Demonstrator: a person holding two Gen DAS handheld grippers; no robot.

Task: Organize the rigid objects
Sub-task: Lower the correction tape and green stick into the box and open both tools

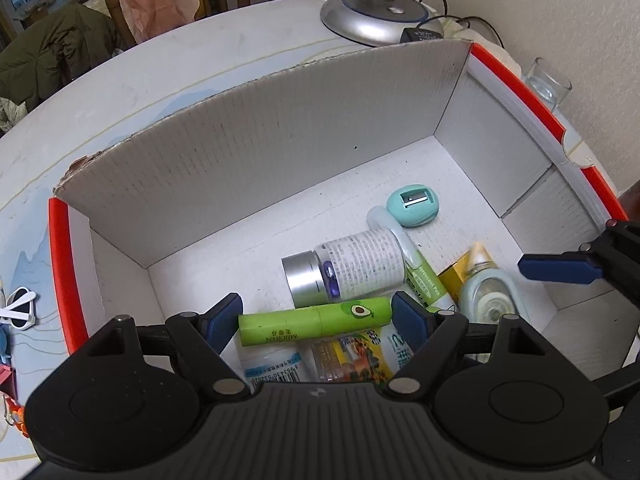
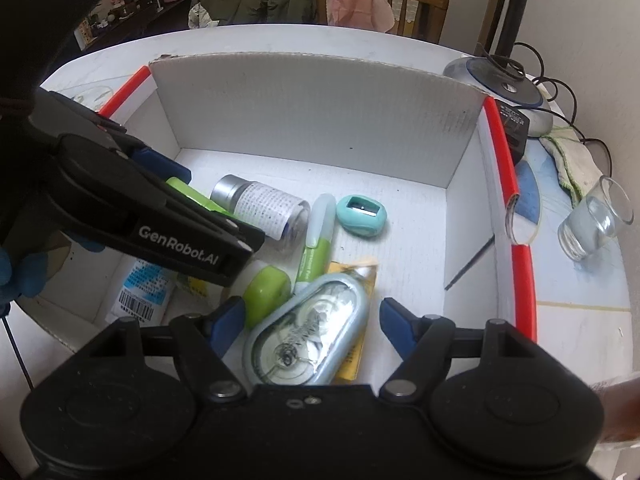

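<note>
Green avocado-print tube (image 1: 316, 320) lies crosswise in the white cardboard box (image 1: 248, 152), its long axis running from one blue pad to the other of the left gripper (image 1: 318, 322). The jaws stand wide, bracketing the tube's ends without visibly clamping it. The right gripper (image 2: 312, 322), also spread and empty, hangs over the correction-tape dispenser (image 2: 308, 332).

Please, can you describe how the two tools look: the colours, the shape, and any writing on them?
Both tools are black plastic. The left tool and the right tool each have two fingers with dark blue pads, joined by black links with silver pivot pins, and two round housings behind. In the right wrist view, the side of the left tool bears white lettering "GenRobot.AI". A blue glove shows at that view's left edge.
</note>
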